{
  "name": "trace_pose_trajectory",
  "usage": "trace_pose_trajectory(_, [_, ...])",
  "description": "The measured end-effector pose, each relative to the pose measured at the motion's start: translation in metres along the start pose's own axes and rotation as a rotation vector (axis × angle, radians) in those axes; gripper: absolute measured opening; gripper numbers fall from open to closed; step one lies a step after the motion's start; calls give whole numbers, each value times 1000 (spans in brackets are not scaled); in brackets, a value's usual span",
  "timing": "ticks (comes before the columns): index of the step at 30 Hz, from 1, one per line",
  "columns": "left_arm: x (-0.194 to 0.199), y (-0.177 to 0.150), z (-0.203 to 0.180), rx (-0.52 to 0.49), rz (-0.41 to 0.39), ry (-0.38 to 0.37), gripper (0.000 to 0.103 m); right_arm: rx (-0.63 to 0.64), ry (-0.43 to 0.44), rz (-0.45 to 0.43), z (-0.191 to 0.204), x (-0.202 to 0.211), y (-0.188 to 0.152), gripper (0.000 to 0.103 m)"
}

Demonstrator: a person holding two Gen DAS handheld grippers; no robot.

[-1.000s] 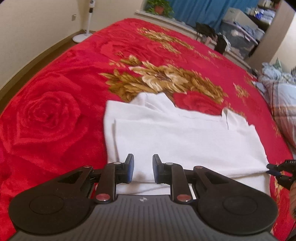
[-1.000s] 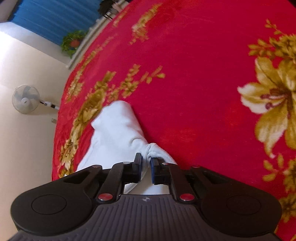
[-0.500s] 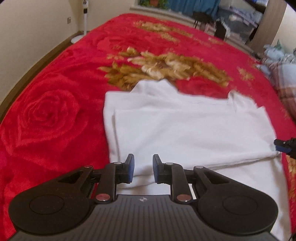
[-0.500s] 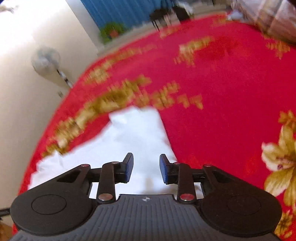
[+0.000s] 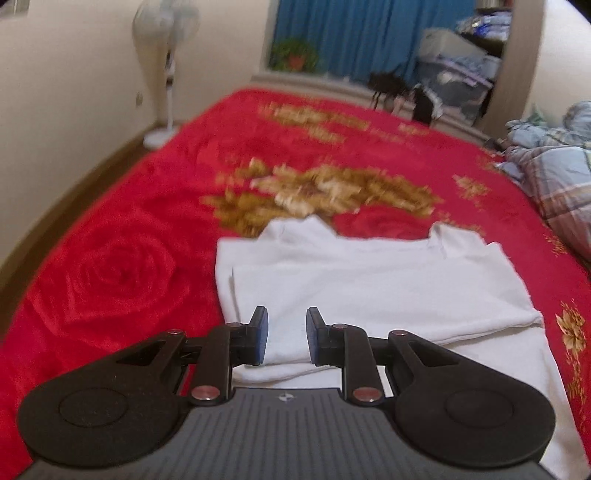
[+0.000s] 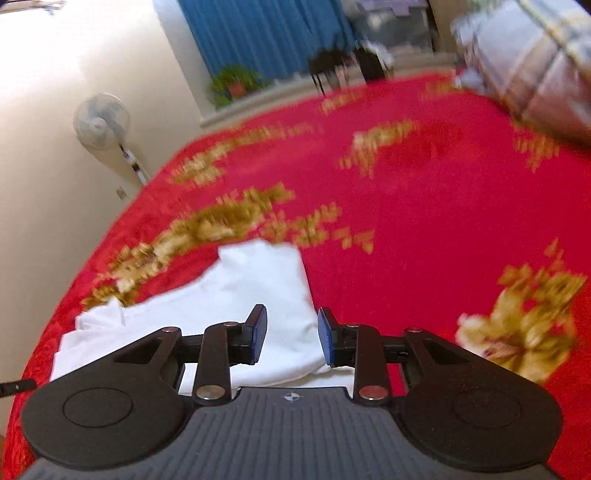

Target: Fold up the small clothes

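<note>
Red floral blanket (image 5: pixel 122 266) covers bed, fan (image 5: pixel 166 29) at far left wall. White garment (image 5: pixel 369 280) lies folded near me. My left gripper (image 5: pixel 283 334) apart, empty, above garment's near edge. My right gripper (image 6: pixel 289 334) jaws just opened, nothing between.

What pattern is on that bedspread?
The bedspread is red with roses and golden flowers; the left wrist view shows it best.

Bedroom I see past the rig.
Red floral bedspread (image 5: pixel 122 266), cream wall (image 5: pixel 66 85), pedestal fan (image 5: pixel 166 33), blue curtain (image 5: pixel 351 33), potted plant (image 6: pixel 232 83).
</note>
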State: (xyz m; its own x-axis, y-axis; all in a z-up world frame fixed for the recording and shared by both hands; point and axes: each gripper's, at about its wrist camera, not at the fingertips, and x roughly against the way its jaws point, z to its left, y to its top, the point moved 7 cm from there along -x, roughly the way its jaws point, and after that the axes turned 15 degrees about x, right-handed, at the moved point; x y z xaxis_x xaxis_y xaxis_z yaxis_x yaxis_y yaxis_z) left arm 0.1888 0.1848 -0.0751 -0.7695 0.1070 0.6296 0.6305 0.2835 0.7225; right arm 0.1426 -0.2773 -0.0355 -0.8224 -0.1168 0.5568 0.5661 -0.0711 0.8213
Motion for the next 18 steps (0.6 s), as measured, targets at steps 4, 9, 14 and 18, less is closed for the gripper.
trace_pose_trajectory(4, [40, -7, -12, -71, -86, -37, 25, 62, -3, -78, 6, 59, 2, 32])
trace_pose_trajectory(9, [85, -28, -19, -108, -126, -73, 25, 165, -37, -133, 11, 128, -20, 32])
trace_pose_trajectory(14, [117, -72, -10, -17, -31, -106, 25, 178, -50, -104, 6, 172, -64, 35])
trace_pose_trajectory(18, [127, -119, -1, 34, 88, -88, 25, 61, -40, 62, -14, 158, -118, 35])
